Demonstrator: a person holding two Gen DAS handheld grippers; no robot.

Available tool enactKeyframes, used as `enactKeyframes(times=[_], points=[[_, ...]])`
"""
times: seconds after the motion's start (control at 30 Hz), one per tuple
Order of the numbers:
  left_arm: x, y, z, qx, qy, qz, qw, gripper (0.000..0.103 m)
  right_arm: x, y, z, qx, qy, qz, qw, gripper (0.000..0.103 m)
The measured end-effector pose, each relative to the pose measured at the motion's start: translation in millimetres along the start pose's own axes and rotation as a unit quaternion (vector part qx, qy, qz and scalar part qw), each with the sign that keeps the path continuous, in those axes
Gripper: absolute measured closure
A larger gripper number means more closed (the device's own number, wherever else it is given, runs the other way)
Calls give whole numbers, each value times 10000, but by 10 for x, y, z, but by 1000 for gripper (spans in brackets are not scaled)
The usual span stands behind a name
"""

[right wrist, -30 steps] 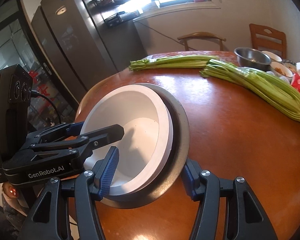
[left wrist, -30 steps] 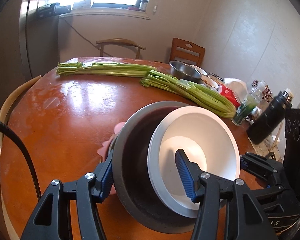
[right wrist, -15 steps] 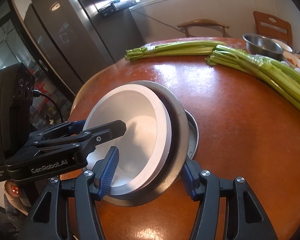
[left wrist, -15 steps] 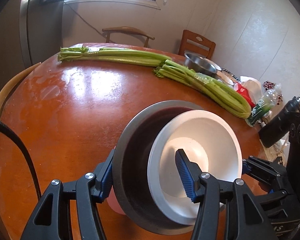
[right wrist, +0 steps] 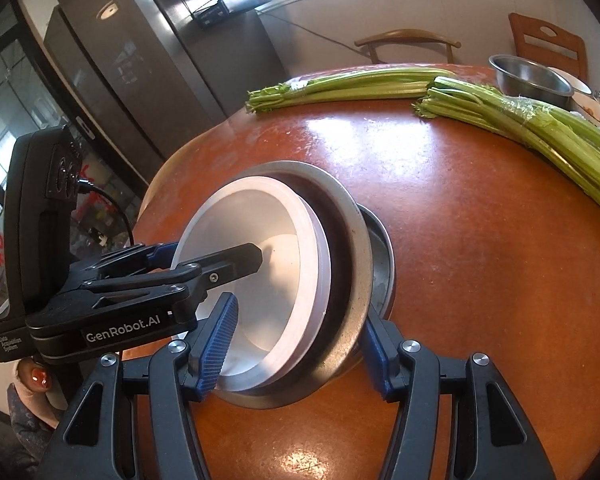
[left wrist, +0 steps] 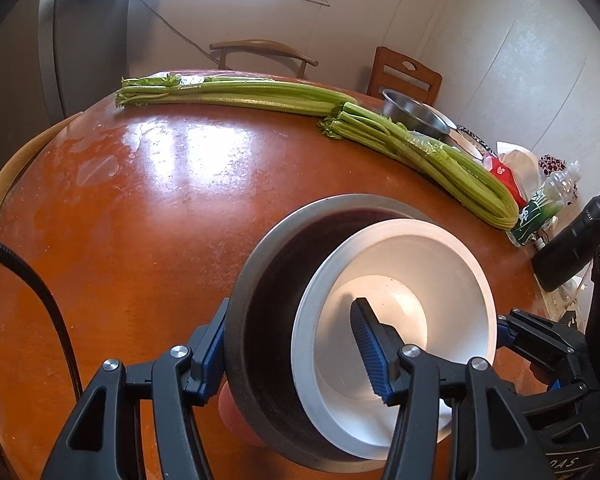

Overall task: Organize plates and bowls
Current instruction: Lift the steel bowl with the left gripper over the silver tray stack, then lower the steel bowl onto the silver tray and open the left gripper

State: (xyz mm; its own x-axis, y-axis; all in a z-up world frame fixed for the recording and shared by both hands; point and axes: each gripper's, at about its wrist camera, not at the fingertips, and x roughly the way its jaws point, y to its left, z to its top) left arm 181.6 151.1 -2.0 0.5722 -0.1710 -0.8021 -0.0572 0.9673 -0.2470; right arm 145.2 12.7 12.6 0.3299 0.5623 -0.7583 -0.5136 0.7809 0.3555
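Lowering the nested stack: over the last second I have brought the white bowl (left wrist: pixel 396 304), seated inside the grey bowl (left wrist: pixel 260 320), down toward the counter (left wrist: pixel 140 220), and a steel plate (right wrist: pixel 380 256) has come into the right view beneath it. Left tongs (left wrist: pixel 292 344) pinch the stack across its near rim, one pad outside the grey wall, the other inside the white bowl. Right tongs (right wrist: pixel 296 348) pinch the opposite rim in the same way. Neither pair has changed its spread. I judge the stack is about to seat on the plate; whether it already touches I cannot tell. A pink object under the grey bowl shows in the left view; I cannot identify it. The stack sits near the counter's edge on my side. Open surface lies ahead up to the celery (left wrist: pixel 420 152); clutter lines the right edge.
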Motion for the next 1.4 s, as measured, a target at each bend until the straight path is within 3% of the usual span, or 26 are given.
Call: enactKeyframes(times=[0.17,0.43,1.0,1.4], points=[[26,8,-2,-2,16,38,10000,46,14,2,3,-35,-8,-71,10000,42],[-13,62,-4,1,-154,516,9985,46,-14,42,2,-215,-162,-373,9989,42],[-281,23,-120,8,-500,712,9962,46,-166,44,-14,-208,-373,-470,9980,42],[-660,-300,-626,172,-1044,1111,9882,45,-477,205,-386,-610,-853,-713,9919,42]])
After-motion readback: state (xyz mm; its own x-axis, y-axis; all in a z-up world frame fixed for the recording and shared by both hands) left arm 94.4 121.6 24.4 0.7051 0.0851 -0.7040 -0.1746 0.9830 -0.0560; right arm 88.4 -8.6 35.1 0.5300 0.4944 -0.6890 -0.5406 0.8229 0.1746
